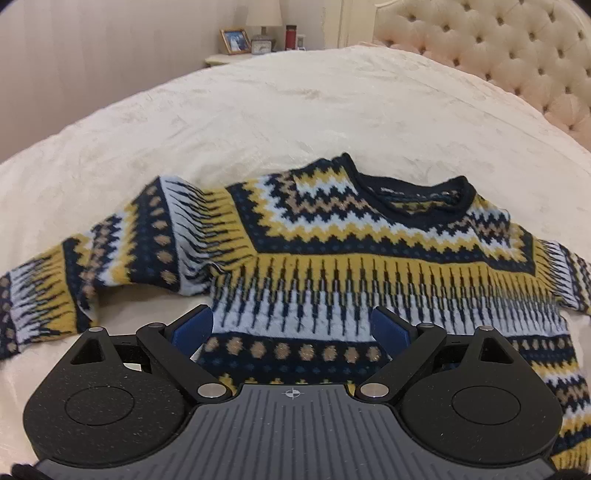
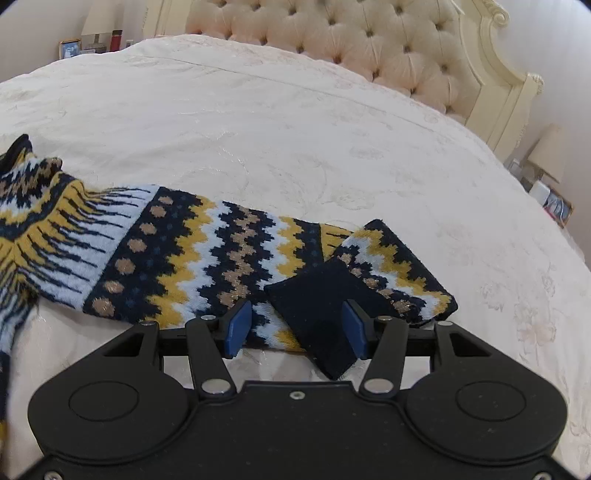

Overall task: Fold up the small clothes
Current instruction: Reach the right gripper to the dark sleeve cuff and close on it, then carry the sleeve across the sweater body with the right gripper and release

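A knitted sweater (image 1: 332,251) in navy, yellow, pale blue and tan lies spread face up on the bed, with its navy collar (image 1: 424,195) at the far side. My left gripper (image 1: 291,326) is open wide just above the lower body of the sweater, and nothing is pinched between its blue pads (image 1: 194,325). In the right wrist view one sleeve (image 2: 207,254) stretches to the right, its end doubled back. The navy cuff (image 2: 314,310) lies between the fingers of my right gripper (image 2: 295,328). The jaws stand half apart and the pads are not pressing the cloth.
The cream bedspread (image 1: 295,122) stretches far beyond the sweater. A tufted headboard (image 2: 369,48) stands at the back. A nightstand carries a lamp (image 1: 263,16), a photo frame (image 1: 234,40) and a red bottle (image 1: 290,37). A second lamp (image 2: 546,155) stands at the right.
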Motion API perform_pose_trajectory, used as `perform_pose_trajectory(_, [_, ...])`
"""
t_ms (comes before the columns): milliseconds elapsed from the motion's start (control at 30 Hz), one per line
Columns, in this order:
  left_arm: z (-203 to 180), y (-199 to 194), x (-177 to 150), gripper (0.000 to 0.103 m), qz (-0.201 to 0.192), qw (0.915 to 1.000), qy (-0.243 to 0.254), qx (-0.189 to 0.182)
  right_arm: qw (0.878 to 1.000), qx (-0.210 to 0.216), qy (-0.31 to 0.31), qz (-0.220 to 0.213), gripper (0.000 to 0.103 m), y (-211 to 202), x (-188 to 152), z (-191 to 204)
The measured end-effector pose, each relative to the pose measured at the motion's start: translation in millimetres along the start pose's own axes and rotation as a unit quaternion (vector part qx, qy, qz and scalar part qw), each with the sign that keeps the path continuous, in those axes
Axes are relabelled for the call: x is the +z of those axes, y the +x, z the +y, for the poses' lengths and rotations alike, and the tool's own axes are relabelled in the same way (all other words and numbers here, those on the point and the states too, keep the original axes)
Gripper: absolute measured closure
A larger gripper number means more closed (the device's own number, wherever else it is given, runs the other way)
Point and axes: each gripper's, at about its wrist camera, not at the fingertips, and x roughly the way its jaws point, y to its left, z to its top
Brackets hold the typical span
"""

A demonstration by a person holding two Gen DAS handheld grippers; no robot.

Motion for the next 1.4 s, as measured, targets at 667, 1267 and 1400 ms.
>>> perform_pose_trajectory(667, [4, -6, 3, 0.011, 0.004, 0.9999, 0.000, -0.009, 0.982, 0.159, 0.098, 0.027, 0.094, -69, 103, -31])
perform_pose_trajectory(1267, [74, -15, 14, 0.011, 0.008, 0.9946, -0.100, 0.027, 0.897, 0.441, 0.026, 0.024, 0.094, -177, 196, 224])
perform_pose_trajectory(1400, [84, -14, 14, 0.011, 0.010, 0.9930, -0.112, 0.038, 0.882, 0.470, 0.002, 0.047, 0.094, -178, 183, 282])
